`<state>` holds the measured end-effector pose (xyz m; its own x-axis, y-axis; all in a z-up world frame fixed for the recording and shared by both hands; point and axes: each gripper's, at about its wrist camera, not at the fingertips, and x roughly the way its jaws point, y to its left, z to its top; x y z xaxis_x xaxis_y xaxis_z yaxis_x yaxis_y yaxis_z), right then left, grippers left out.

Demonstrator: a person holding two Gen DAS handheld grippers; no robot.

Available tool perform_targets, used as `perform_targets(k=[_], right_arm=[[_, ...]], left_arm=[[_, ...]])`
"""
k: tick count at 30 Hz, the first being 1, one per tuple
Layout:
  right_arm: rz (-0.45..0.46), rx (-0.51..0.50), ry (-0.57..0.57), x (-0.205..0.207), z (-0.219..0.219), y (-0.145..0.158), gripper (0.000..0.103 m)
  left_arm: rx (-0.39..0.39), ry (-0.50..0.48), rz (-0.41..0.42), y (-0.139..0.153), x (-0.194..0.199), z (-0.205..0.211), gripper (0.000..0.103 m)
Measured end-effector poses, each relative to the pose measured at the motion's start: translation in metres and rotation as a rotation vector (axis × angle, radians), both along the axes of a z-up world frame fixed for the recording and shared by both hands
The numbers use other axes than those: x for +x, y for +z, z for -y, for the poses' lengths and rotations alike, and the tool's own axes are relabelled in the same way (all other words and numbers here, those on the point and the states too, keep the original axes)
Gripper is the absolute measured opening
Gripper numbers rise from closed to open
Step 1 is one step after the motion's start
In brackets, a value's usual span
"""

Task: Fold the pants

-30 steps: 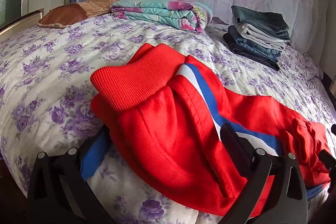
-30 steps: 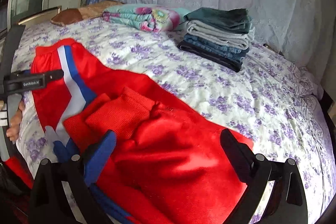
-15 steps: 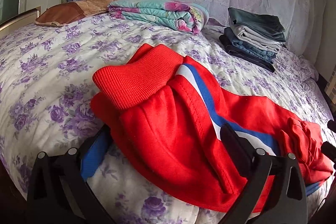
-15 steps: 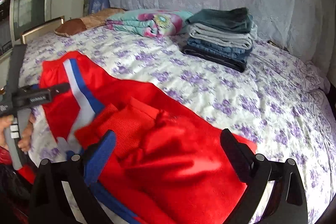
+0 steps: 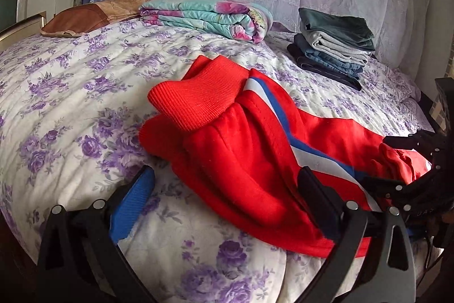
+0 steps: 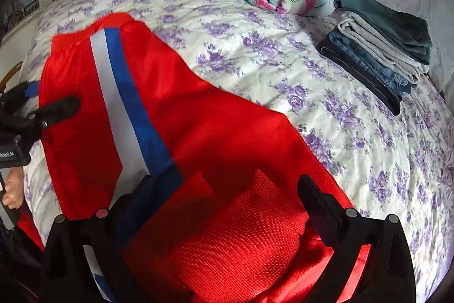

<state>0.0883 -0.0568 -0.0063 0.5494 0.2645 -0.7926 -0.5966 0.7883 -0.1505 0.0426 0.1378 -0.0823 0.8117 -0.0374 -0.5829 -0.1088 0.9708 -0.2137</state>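
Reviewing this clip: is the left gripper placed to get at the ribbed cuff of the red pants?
Probably yes. The left gripper has its jaws open, and the ribbed cuff lies exposed on top of the red pants, ahead with nothing across the way.

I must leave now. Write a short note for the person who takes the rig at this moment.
Left tool: open, low at the bed's near edge, one finger over the red pants.
Right tool: open, above the ribbed cuff, holding nothing.
Pants: lying across the floral bedspread, partly bunched, stripe up.
Done: folded stack at the far side.
Left: grip, flatten and fold the red pants.
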Motion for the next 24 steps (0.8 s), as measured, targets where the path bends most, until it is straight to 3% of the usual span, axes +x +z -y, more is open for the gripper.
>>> perform_targets(k=[3, 6, 12, 16, 19, 22, 24], right_arm=[[-0.014, 0.086, 0.054, 0.000, -0.016, 0.019, 0.100], [-0.029, 0.107, 0.115, 0.013, -0.057, 0.025, 0.100], [-0.158, 0.078, 0.155, 0.061, -0.143, -0.008, 0.100], [-0.228, 0.117, 0.169, 0.068, -0.146, -0.013, 0.100], [-0.129, 0.178, 0.180, 0.059, -0.138, 0.010, 0.099], [-0.143, 0.275, 0.144, 0.068, -0.140, 0.023, 0.100], [-0.171, 0.195, 0.135, 0.076, -0.160, 0.008, 0.100]], left_arm=[[-0.045, 0.027, 0.015, 0.002, -0.009, -0.013, 0.098], [-0.064, 0.014, 0.022, 0.002, -0.018, -0.019, 0.098], [0.004, 0.015, 0.011, 0.000, -0.020, -0.013, 0.098], [0.014, 0.009, 0.012, -0.001, -0.019, -0.015, 0.098], [0.025, 0.008, 0.026, -0.003, -0.020, -0.013, 0.098], [0.025, 0.012, 0.031, -0.003, -0.019, -0.013, 0.098], [0.018, 0.014, 0.025, -0.003, -0.018, -0.014, 0.098]])
